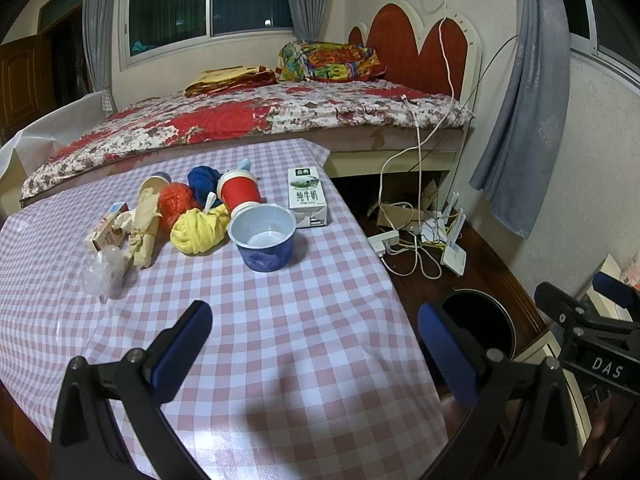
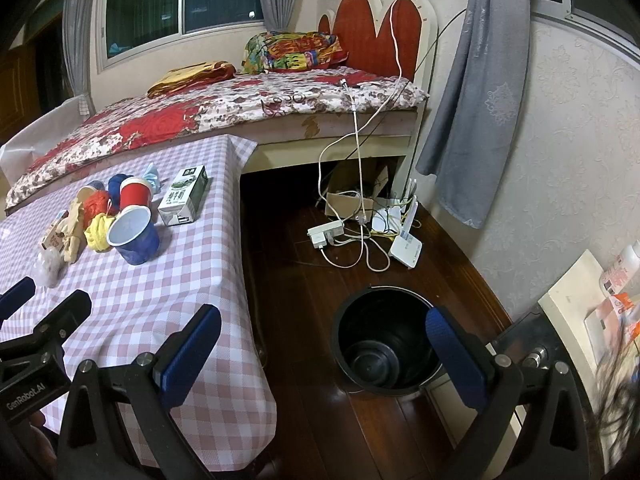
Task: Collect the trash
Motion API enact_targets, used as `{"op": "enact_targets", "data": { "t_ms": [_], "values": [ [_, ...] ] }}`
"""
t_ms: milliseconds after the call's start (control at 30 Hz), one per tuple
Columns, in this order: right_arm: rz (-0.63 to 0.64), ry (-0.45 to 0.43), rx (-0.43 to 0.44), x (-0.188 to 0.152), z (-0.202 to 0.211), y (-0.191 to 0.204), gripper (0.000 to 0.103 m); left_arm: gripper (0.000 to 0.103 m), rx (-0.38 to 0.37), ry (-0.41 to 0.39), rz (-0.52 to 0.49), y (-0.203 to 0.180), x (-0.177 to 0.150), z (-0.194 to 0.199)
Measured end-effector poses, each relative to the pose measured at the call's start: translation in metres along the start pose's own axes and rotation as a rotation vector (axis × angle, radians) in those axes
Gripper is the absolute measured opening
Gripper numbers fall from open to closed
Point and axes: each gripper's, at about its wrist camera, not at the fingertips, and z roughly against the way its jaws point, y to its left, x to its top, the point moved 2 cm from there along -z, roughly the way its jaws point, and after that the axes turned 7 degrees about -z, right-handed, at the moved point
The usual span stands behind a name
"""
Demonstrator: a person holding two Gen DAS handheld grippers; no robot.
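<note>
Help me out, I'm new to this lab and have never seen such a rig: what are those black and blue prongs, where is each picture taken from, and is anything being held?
The prongs are the two fingers of handheld grippers; a person holds one in each hand. Each picture comes from a fisheye camera on a gripper, looking along its fingers.

The left gripper hangs open over the checked table, holding nothing. The right gripper is open too, above the floor, near the black bin.

On the table lies the trash: a blue cup, a red cup, a milk carton, yellow, orange and blue wads, a tan wrapper, a small box and clear plastic.
</note>
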Motion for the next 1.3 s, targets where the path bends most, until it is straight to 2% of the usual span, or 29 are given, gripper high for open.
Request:
{"op": "enact_targets", "data": {
  "t_ms": [633, 833, 1100, 1300],
  "values": [
    [0.004, 0.003, 0.002, -0.001, -0.001, 0.004, 0.103, 0.103, 0.005, 0.001, -0.001, 0.000, 0.000, -0.001],
    [0.019, 0.003, 0.027, -0.001, -0.005, 0.018, 0.103, 0.103, 0.039, 0.007, 0.025, 0.026, -0.011, -0.006],
    [0.080, 0.004, 0.119, 0.007, -0.012, 0.060, 0.103, 0.103, 0.125, 0.029, 0.085, 0.069, -0.014, -0.007],
    [0.148, 0.023, 0.281, 0.012, -0.021, 0.104, 0.103, 0.103, 0.176, 0.052, 0.153, 0.109, -0.024, -0.006]
  ]
}}
